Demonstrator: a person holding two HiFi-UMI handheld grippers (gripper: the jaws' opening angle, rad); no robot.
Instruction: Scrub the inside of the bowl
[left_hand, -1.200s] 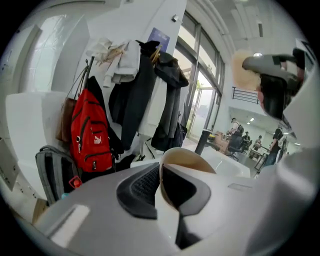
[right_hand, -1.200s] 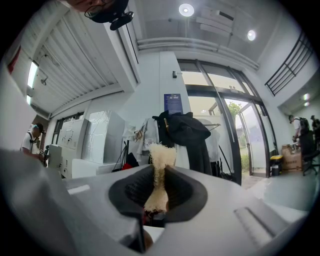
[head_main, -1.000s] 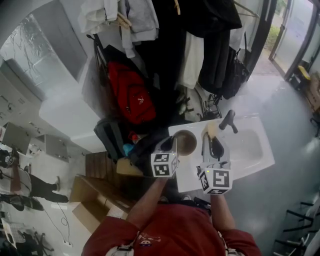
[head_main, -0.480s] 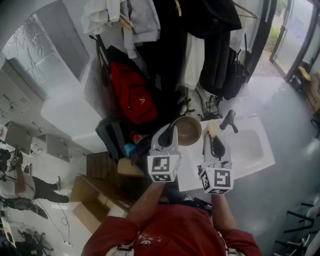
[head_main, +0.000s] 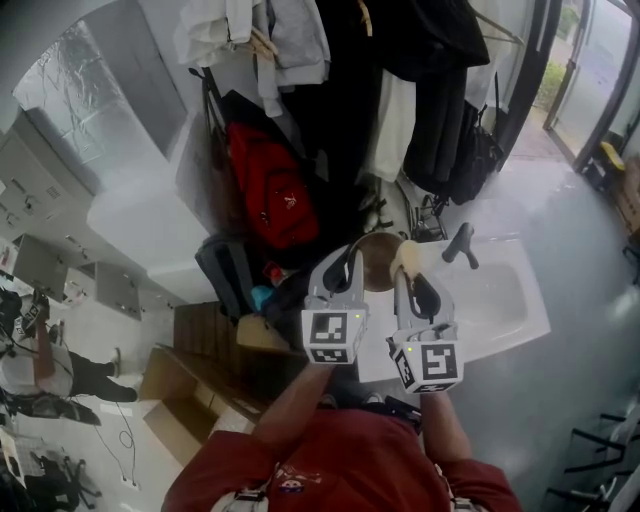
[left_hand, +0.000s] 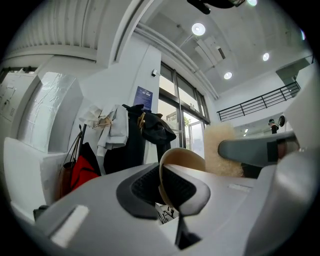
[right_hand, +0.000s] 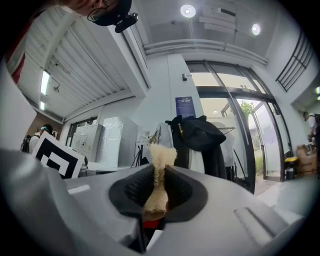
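Observation:
My left gripper (head_main: 350, 268) is shut on the rim of a brown bowl (head_main: 377, 260), which it holds in the air over the left end of the white sink unit (head_main: 520, 312). In the left gripper view the bowl (left_hand: 184, 161) stands on edge between the jaws of that gripper (left_hand: 169, 189). Just to the right, my right gripper (head_main: 411, 274) is shut on a beige scrubbing sponge (head_main: 403, 255). The sponge tip sits right at the bowl's rim; contact is unclear. In the right gripper view the sponge (right_hand: 160, 156) is pinched upright in the right gripper (right_hand: 157, 194).
A black faucet (head_main: 458, 242) stands behind the sink basin. Behind it hang dark coats (head_main: 440, 110) and a red backpack (head_main: 270, 195). Cardboard boxes (head_main: 190, 395) lie on the floor at the left. A person stands at the far left edge.
The left gripper has lifted the bowl up off the counter. The right gripper with the sponge has shifted left, closing in on the bowl.

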